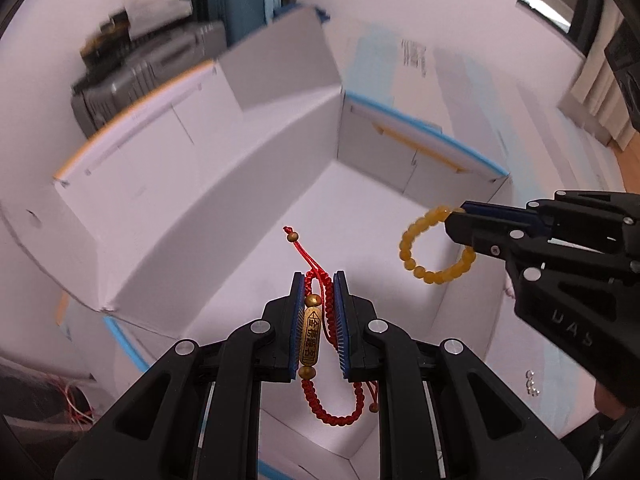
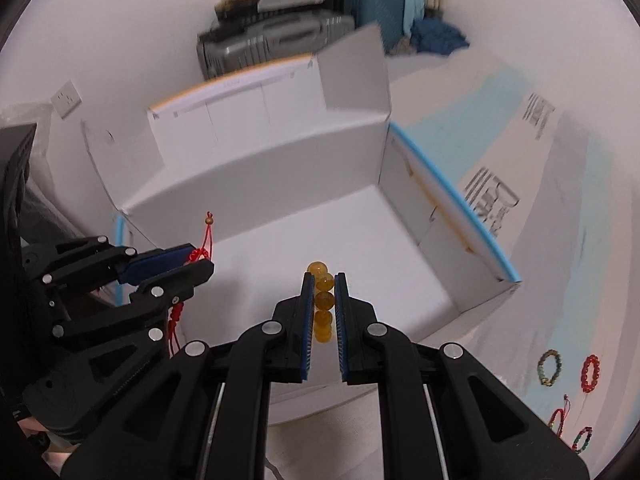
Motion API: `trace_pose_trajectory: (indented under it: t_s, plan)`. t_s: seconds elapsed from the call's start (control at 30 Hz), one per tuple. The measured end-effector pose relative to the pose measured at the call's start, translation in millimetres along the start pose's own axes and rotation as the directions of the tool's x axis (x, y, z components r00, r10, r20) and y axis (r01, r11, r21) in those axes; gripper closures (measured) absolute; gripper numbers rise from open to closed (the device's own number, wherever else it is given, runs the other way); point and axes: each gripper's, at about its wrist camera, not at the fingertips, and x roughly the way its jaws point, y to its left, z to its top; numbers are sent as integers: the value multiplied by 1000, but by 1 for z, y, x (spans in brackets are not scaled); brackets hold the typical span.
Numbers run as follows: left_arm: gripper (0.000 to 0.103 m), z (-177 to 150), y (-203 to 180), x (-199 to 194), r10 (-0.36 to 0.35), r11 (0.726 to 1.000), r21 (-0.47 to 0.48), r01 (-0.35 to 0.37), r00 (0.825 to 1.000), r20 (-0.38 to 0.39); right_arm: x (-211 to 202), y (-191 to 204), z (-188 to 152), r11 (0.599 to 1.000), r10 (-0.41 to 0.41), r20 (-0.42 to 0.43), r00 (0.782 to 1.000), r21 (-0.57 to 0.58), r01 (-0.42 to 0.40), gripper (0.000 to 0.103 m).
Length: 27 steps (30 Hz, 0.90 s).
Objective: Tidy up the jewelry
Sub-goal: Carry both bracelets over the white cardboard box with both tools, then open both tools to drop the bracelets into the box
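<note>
White cardboard box (image 1: 224, 208), flaps up, blue tape on rims, fills the middle of both views; it sits on a counter (image 2: 520, 152) covered w/ flattened printed cardboard. Behind it, blurred: grey hard case (image 2: 276, 44) & teal suitcase (image 2: 380, 4) by the wall.

Left tongs (image 1: 318, 320) hang over the box's near-left part, fingers pointing fwd and down into the box. Pressed in on a red braided cord bracelet (image 1: 340, 416) w/ gold inscribed tube charm (image 1: 310, 336); loop dangles below the pads, cord tails w/ small bead stick up past the tips.

Right tongs (image 2: 323, 308) come in from the right, over the box's right side, tips aimed toward its middle, about level w/ the left ones and well apart from them. Pinching an amber bead bracelet (image 1: 432, 244) by one arc; rest of the ring hangs free in air above the box floor.

On the counter right of the box: four more bracelets – green-ish bead ring (image 2: 549, 367), red bead ring (image 2: 590, 373), two multicolour ones (image 2: 582, 440) nearer the edge. Few small clear beads (image 1: 532, 384) also lie there.
</note>
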Motion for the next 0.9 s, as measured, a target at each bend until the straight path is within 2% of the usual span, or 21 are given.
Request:
trace_pose_trajectory:
  t_s: [0.07,0.17,0.37,0.5,0.73,0.8,0.9]
  plan:
    - [90,1,5,15,-12,1000,-19,11,998,-61,12,0,1,1000,5,-29,1000,3,-5,94]
    - [90,2,7,35,24,1000,-4,-25,991,-129,30,0,1,1000,14,-76,997,11,-13,94]
    - [90,1,7,70,28,999,22,-23,966,-259,58,2,0,1000,14,-147,989,9,-12,94]
    - [89,1,9,90,20,1000,16,-15,944,-329,71,1,-2,1000,26,-176,984,19,-23,94]
    - [88,1,6,118,35,999,25,-27,883,-467,93,-2,-2,999,26,-244,970,26,-20,94]
    - [87,3,5,122,62,998,46,-46,871,-486,98,-3,-2,999,29,-266,964,32,-21,94]
    - [86,4,3,126,74,997,60,-52,865,-497,102,-4,-3,999,28,-277,961,34,-20,94]
